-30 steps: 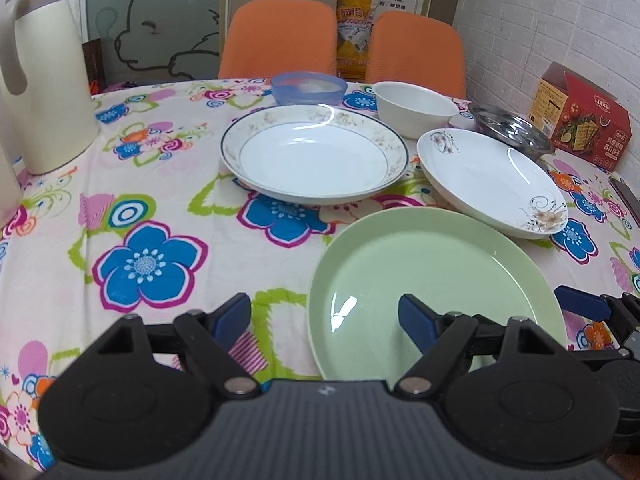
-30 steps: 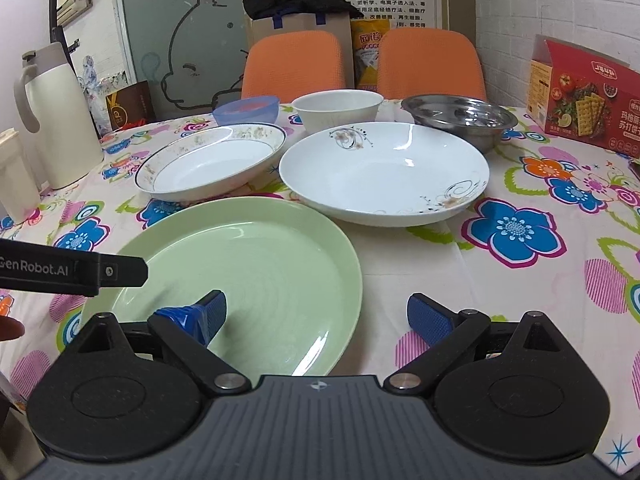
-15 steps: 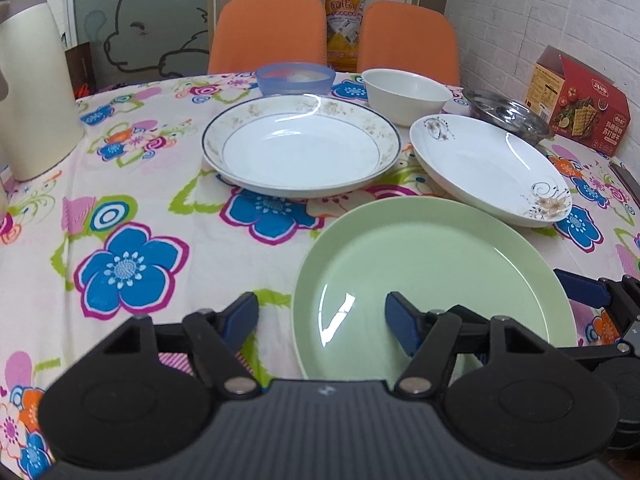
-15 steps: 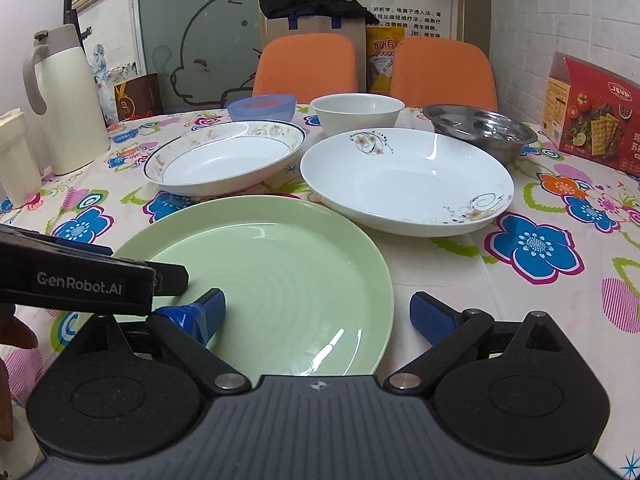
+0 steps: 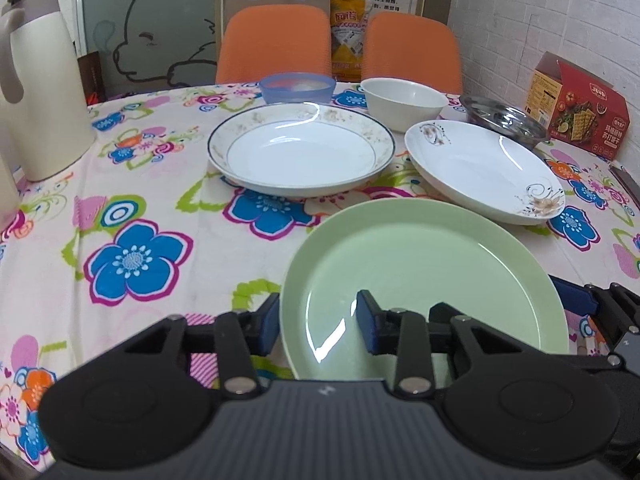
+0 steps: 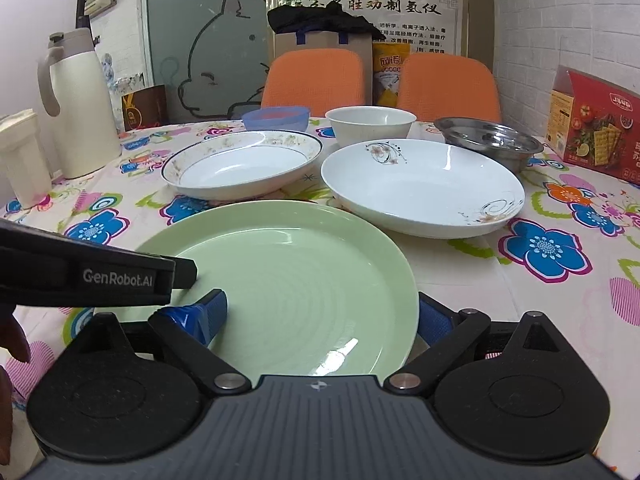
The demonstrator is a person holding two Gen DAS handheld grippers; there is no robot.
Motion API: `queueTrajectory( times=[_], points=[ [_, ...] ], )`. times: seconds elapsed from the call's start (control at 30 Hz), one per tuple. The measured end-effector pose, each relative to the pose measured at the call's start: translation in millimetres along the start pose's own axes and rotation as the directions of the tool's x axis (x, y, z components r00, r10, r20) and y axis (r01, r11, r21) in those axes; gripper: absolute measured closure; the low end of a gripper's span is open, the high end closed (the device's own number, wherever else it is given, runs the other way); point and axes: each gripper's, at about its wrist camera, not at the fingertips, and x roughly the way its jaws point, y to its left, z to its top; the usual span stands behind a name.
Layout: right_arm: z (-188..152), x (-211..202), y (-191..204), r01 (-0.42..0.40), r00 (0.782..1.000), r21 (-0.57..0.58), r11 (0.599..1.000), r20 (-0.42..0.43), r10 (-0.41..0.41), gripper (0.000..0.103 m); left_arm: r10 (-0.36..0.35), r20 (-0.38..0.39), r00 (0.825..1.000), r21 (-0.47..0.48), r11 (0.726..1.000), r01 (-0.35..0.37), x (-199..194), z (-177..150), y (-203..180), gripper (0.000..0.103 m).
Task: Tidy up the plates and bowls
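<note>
Left gripper (image 5: 318, 322), angled down at the bench's near edge, has just closed on the green plate's (image 5: 420, 264) rim; right gripper (image 6: 320, 316), jaws just narrowing, straddles the opposite rim, pads not visibly pressing; only its view shows a hand (image 6: 12, 344).

**Non-task items in view**

Floral tablecloth (image 5: 132, 216) covering the table; cream thermos jug (image 6: 82, 108) standing at far left, a pale lidded container (image 6: 20, 156) sitting just beside it; red cracker box (image 6: 596, 136) resting at far right; two orange chairs (image 5: 276, 44) standing behind; brown paper bag (image 6: 324, 42) and yellow packet (image 6: 390, 76) showing beyond them.
</note>
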Motion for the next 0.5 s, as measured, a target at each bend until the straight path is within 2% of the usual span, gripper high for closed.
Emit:
queueTrajectory(
  times=[0.07,0.2,0.27,0.5],
  points=[
    [0,-3,-7,-0.028,0.999,0.041,0.999,0.016,0.027,0.024,0.019,0.005,1.0,0.004,1.0,-0.019,-3,1,2,0.071],
    [7,-5,6,-0.037,0.999,0.014,0.999,0.015,0.036,0.025,0.035,0.02,0.999,-0.034,0.999,-0.034,-13,4,19,0.071],
    [11,-7,15,-0.045,0.999,0.016,0.999,0.031,0.045,0.025,0.067,0.037,0.997,-0.043,0.997,-0.065,-20,7,29,0.071],
    [23,7,53,-0.124,0.992,-0.006,0.992,0.011,0.124,0.024,0.126,0.002,0.992,-0.099,0.987,-0.125,-23,2,73,0.071]
  ],
)
